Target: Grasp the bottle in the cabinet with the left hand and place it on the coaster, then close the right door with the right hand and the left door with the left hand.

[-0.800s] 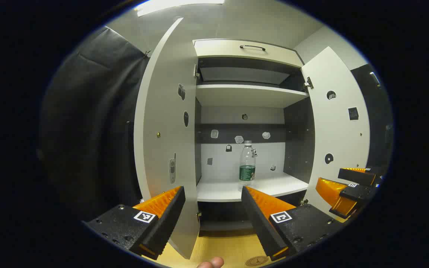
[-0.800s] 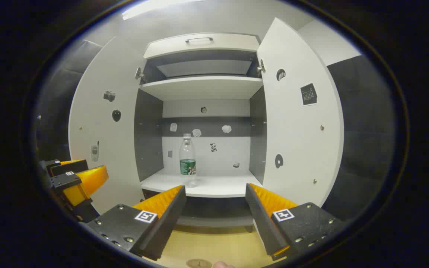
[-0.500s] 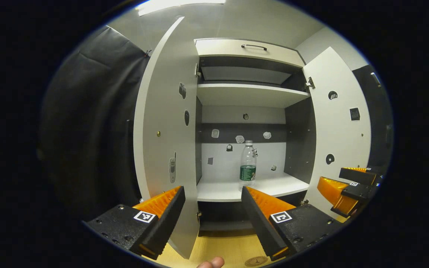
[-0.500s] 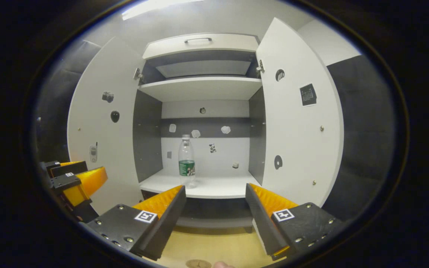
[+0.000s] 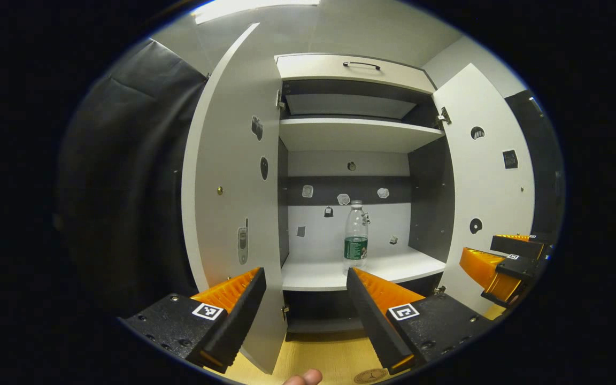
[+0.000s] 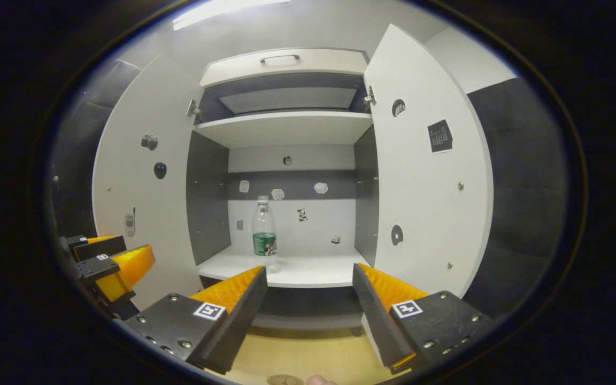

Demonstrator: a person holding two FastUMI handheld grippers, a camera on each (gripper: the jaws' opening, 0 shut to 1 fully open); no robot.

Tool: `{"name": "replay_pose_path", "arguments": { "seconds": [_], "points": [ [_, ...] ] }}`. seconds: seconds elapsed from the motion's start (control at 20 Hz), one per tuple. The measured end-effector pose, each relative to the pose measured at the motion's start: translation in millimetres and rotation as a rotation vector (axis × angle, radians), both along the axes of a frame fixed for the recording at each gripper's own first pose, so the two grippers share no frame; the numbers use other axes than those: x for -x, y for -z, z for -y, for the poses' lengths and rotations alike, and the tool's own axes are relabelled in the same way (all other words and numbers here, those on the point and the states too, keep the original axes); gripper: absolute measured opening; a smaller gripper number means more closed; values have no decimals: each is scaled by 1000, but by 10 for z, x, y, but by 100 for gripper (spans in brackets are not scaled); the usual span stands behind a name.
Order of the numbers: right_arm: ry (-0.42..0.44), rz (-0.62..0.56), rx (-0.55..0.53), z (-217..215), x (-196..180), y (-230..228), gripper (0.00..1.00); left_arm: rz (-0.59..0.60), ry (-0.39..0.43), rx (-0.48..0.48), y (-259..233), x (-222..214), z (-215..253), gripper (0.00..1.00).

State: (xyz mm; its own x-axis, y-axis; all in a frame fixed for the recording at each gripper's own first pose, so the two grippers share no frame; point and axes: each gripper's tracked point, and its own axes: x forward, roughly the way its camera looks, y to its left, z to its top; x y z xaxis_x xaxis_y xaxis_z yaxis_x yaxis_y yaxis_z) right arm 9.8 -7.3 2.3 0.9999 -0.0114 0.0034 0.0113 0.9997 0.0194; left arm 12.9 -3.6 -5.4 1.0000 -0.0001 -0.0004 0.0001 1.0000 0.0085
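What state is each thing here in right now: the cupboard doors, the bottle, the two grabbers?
Left door: swung open.
Right door: swung open.
Bottle: upright on the lower shelf, cap on, untouched.
Top drawer: closed.
Left gripper: jaws open, holding nothing, short of the cabinet.
Right gripper: jaws open, holding nothing.
Coaster: bare, on the wooden surface below.

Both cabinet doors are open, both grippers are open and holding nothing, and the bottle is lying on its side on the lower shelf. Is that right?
One detail is wrong: the bottle stands upright on the lower shelf, not on its side, as the right gripper view shows. The rest holds: the left door and right door are open, and the left gripper and right gripper are open and hold nothing.
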Motion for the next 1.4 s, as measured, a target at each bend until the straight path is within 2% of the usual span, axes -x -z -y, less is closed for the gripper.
{"name": "replay_pose_path", "arguments": {
  "seconds": [0.85, 1.1, 1.4],
  "points": [
    [-5, -11, 3, 32, -126, 41, 98, -22, 7, -6, 72, -245, 56, 96],
    [6, -24, 9, 103, -126, 62, 97, -20, 60, -14, 67, -606, 327, 96],
    [33, -54, 24, 233, -147, 135, 97, -41, 148, -8, 163, -1279, 789, 96]
  ]
}}
